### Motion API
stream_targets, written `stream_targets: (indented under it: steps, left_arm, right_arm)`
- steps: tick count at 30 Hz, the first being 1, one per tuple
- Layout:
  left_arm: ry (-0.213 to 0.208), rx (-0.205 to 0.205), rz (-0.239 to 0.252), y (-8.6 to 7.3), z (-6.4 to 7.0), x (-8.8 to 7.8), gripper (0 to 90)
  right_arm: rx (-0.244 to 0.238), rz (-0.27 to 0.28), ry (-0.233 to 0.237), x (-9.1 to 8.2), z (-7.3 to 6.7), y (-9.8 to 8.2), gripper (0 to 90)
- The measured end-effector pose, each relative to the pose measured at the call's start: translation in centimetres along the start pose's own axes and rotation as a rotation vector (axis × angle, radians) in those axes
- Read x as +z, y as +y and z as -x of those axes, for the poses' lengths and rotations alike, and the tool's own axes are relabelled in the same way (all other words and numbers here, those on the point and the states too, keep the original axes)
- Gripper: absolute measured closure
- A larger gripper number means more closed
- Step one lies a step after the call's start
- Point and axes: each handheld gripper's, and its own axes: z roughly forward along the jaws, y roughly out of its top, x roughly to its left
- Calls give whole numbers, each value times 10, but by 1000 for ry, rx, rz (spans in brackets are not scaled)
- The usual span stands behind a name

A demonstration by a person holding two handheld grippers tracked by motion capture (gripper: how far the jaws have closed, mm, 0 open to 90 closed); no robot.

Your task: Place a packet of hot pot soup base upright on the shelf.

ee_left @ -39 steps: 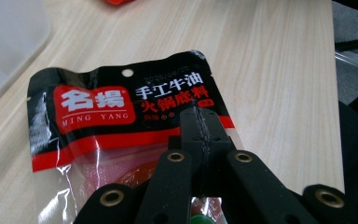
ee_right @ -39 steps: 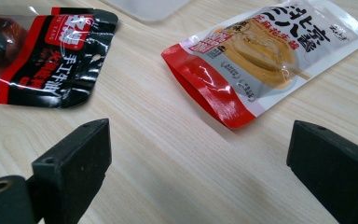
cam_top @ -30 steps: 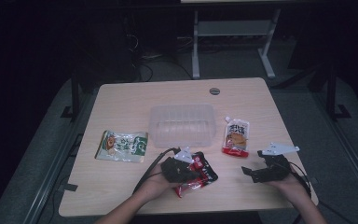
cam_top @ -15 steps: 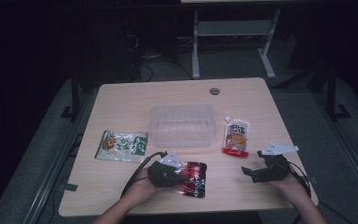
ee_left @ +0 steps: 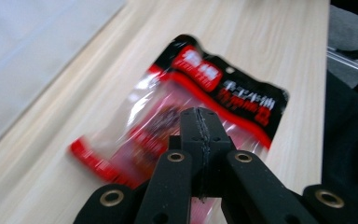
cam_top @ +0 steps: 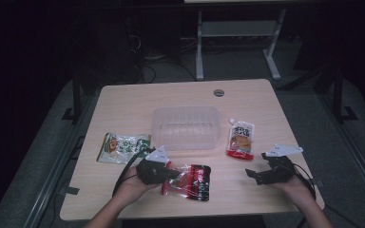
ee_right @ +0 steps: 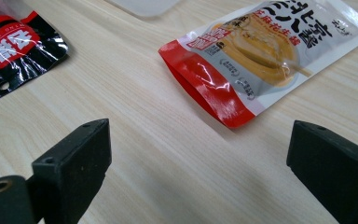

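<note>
Two grippers, left gripper jaws clamping red-black packet, right gripper jaws wide, empty

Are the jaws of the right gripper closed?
No, the right gripper has its jaws wide apart over bare table, with nothing between them.

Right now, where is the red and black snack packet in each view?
High view: red and black snack packet lies front centre, at the left gripper.
Left gripper view: centre, beyond shut jaws.
Right gripper view: top left corner.
Shared landmark: clear plastic tub.
</note>
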Motion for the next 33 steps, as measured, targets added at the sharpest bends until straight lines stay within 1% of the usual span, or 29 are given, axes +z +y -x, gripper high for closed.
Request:
stream_targets:
  steps: [3, 5, 7, 8, 9, 10, 11, 12, 15, 16, 17, 18, 20, 22, 23, 24, 27, 28, 31, 33]
  left_arm:
    - [32, -11, 5, -9, -5, -11, 898]
    - [47, -29, 6, -15, -9, -18, 898]
    - [56, -50, 20, -16, -11, -20, 898]
    - [63, -47, 19, -16, -12, -20, 898]
    - [68, -44, 14, -16, -12, -19, 898]
    - [74, -50, 16, -16, -13, -17, 898]
    - [71, -50, 9, -16, -14, -17, 898]
    - [70, -56, 12, -16, -15, -15, 897]
    - [68, -71, 17, -16, -17, -11, 897]
    - [66, -74, 19, -16, -19, -8, 897]
    - [66, -74, 19, -16, -19, -8, 897]
    - [62, -83, 5, -15, -20, -3, 897]
    - [66, -83, 0, -15, -20, 0, 898]
    - [75, -66, -29, -17, -22, 4, 897]
    - [75, -66, -29, -17, -22, 4, 898]
    - [75, -70, -47, -18, -23, 4, 898]
    - [80, -62, -54, -19, -23, 4, 898]
    - [80, -74, -52, -20, -24, 4, 898]
    - [82, -82, -48, -20, -24, 6, 898]
    - [82, -76, -71, -21, -25, 7, 898]
  right_arm:
    - [-6, 3, -3, 1, 0, 1, 62]
    - [-12, -2, 3, 3, -1, 2, 61]
    - [-21, -4, 4, 3, -3, 1, 61]
    - [-26, -4, 6, 4, -4, 1, 61]
    - [-26, -4, 8, 3, -4, 2, 61]
    - [-33, 2, 12, 3, -5, 2, 61]
    - [-33, 2, 12, 3, -5, 2, 61]
    - [-41, 5, 18, 3, -7, 3, 61]
    - [-43, 6, 23, 3, -7, 3, 61]
    - [-45, 4, 27, 4, -7, 3, 61]
    - [-45, 4, 27, 4, -7, 3, 61]
    - [-42, 1, 25, 5, -6, 3, 61]
    - [-41, 3, 27, 6, -6, 4, 61]
    - [-46, 3, 26, 6, -7, 5, 61]
    - [-46, 3, 26, 6, -7, 5, 61]
    - [-51, 0, 27, 6, -7, 5, 61]
    - [-49, -1, 28, 6, -8, 4, 62]
    - [-50, 2, 28, 6, -8, 4, 61]
    - [-48, 2, 26, 5, -7, 4, 62]
    - [-36, 3, 29, 4, -7, 4, 62]
